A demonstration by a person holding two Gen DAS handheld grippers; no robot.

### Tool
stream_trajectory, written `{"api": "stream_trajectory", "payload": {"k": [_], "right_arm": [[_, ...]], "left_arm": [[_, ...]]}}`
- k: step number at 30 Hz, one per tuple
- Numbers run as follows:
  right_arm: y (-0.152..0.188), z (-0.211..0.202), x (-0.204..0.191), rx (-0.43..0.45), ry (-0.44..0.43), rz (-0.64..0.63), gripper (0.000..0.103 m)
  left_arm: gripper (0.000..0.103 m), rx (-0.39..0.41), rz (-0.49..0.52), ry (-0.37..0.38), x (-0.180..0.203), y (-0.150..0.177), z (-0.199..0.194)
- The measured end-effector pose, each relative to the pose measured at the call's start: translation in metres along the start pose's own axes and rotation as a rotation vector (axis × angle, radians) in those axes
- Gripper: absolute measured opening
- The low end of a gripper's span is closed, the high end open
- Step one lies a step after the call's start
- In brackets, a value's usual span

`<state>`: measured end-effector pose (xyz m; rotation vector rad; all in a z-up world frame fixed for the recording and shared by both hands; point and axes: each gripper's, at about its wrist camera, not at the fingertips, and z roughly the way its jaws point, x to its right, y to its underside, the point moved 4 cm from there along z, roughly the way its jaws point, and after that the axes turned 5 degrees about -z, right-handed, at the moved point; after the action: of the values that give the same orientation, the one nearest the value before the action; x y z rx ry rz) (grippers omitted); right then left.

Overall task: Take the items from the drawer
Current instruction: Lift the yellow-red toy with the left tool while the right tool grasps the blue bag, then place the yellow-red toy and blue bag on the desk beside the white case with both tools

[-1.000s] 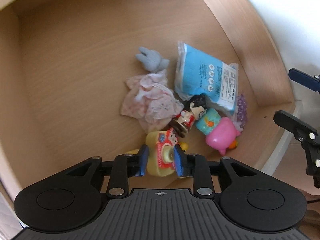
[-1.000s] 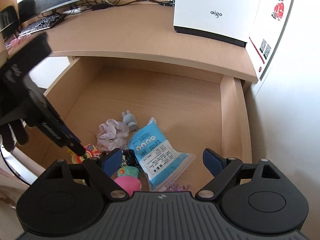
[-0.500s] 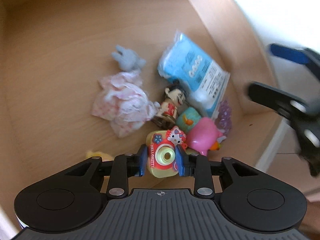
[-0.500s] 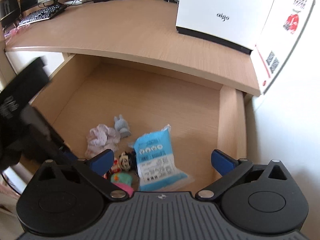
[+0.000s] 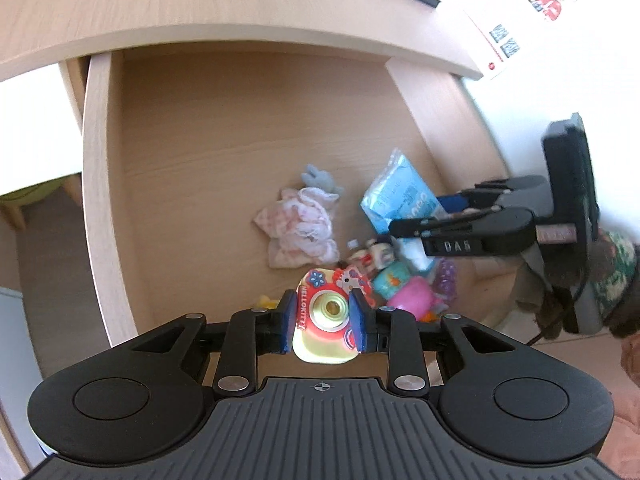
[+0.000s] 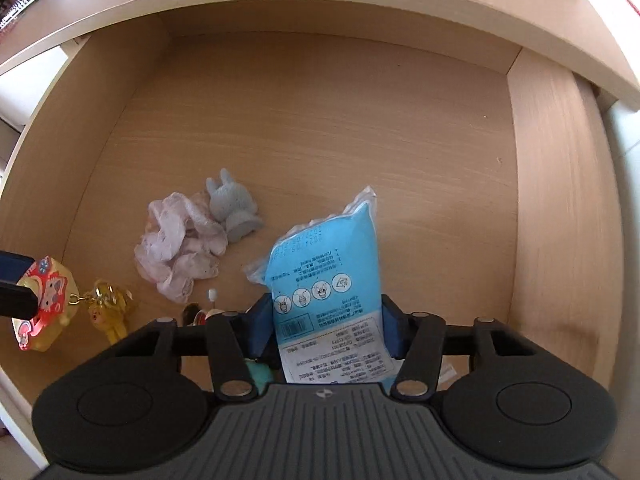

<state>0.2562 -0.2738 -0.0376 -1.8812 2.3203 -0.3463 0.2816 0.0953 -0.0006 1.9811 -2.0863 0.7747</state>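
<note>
My left gripper (image 5: 323,313) is shut on a yellow and red toy camera (image 5: 320,344), its jaws still closing, and holds it above the open wooden drawer (image 5: 96,200). From the right wrist view the toy camera (image 6: 48,296) hangs at the left with a yellow keychain figure (image 6: 110,306) on its chain. My right gripper (image 6: 326,320) points steeply down into the drawer. Its jaws are closing on a blue packet (image 6: 324,264), with a pad against each side. The left wrist view shows the right gripper (image 5: 420,216) on the blue packet (image 5: 394,196).
On the drawer floor lie a pink scrunchie (image 6: 180,248), a grey bunny (image 6: 234,208), a small doll (image 5: 376,254), a teal and pink toy (image 5: 408,292) and purple beads (image 5: 446,280). The desk top (image 5: 200,0) overhangs the back. A person's sleeve (image 5: 612,280) is at the right.
My left gripper has risen and drawn back with the toy camera. My right gripper came down into the drawer and closed from wide open onto the blue packet.
</note>
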Motion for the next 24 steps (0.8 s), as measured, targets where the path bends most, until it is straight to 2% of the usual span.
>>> {"api": "stream_trajectory", "payload": {"k": [2,5,10,13,16,18,19,22,24], "right_arm": [[0.007,-0.019,-0.008,0.035,0.019,0.006,0.049],[0.016,-0.056,-0.015,0.110,0.000,0.058,0.048],[0.015,-0.114,-0.011,0.266,0.001,0.146,0.048],[0.002,-0.136,0.002,0.340,0.006,0.193,0.048],[-0.011,-0.155,0.014,0.390,0.009,0.217,0.048],[-0.022,-0.162,0.028,0.416,0.028,0.215,0.048],[-0.026,-0.164,0.033,0.430,0.038,0.219,0.048],[-0.035,-0.174,0.048,0.476,0.055,0.255,0.048],[-0.044,-0.174,0.061,0.490,0.064,0.286,0.048]], "left_arm": [[0.031,0.020,0.024,0.012,0.006,-0.004,-0.007],[0.031,0.086,0.066,0.039,0.019,-0.019,-0.026],[0.031,0.226,0.092,0.053,0.031,-0.074,-0.057],[0.031,0.288,0.095,0.019,0.052,-0.110,-0.056],[0.031,0.403,0.115,0.006,0.064,-0.150,-0.059],[0.031,0.454,0.090,0.022,0.070,-0.171,-0.056],[0.031,0.495,0.031,0.000,0.069,-0.180,-0.053],[0.031,0.535,0.006,0.002,0.066,-0.206,-0.033],[0.031,0.528,-0.019,0.007,0.058,-0.218,-0.016]]}}
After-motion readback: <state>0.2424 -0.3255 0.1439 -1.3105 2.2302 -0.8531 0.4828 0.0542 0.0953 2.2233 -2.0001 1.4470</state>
